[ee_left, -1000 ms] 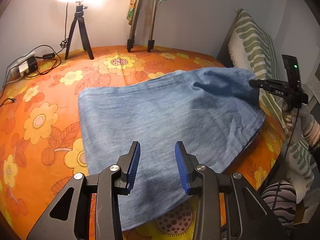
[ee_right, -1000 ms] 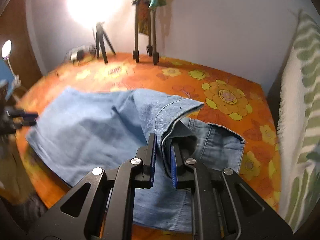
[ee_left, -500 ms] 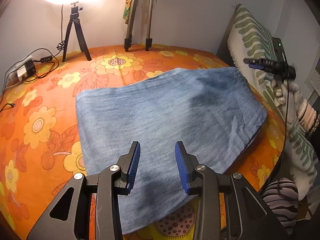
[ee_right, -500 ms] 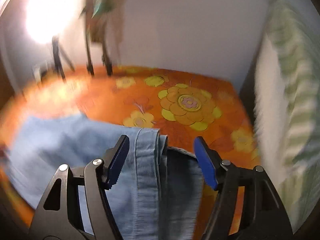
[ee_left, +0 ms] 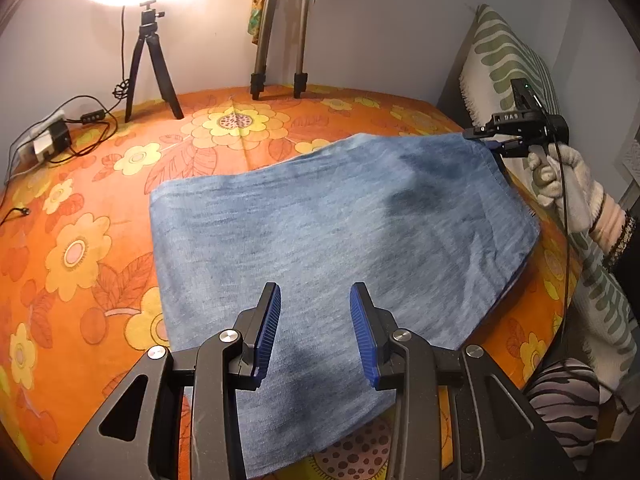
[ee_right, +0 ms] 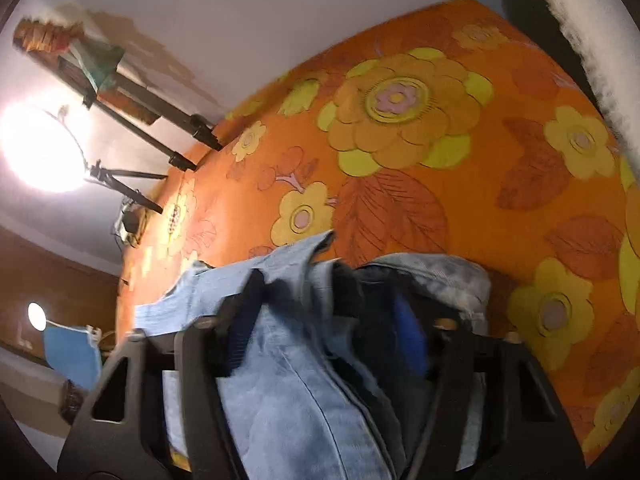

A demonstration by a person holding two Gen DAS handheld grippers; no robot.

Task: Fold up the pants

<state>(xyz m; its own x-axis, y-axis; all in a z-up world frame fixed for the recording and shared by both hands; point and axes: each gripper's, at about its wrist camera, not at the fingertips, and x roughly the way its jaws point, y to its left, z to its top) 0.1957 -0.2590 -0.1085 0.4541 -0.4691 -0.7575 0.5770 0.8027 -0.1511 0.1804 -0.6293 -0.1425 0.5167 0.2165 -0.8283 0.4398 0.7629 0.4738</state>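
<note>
Left gripper (ee_left: 315,330) hovers just above the near edge of the pants (ee_left: 340,240), its blue pads spread apart and holding nothing. Those pants lie as a broad folded slab of light denim on the orange floral bedspread (ee_left: 80,240), the upper layer smooth, with a thin line of lower layers showing along the right edge. At the far right corner, the right gripper (ee_left: 508,142) sits at the cloth's edge; its own view is blurred, but the pads look spread with bunched denim (ee_right: 304,360) lying between and over them, so it seems released rather than clamped, though I cannot be certain.

Judging from how the cloth lies, at least one fold is already made and laid flat. What seems left is another fold to make a smaller packet, and perhaps tidying the right edge.

Beyond the pants stand a black tripod (ee_left: 150,76) under a bright lamp, a second tripod (ee_left: 280,40), and a patterned pillow (ee_left: 508,52) at the right.
</note>
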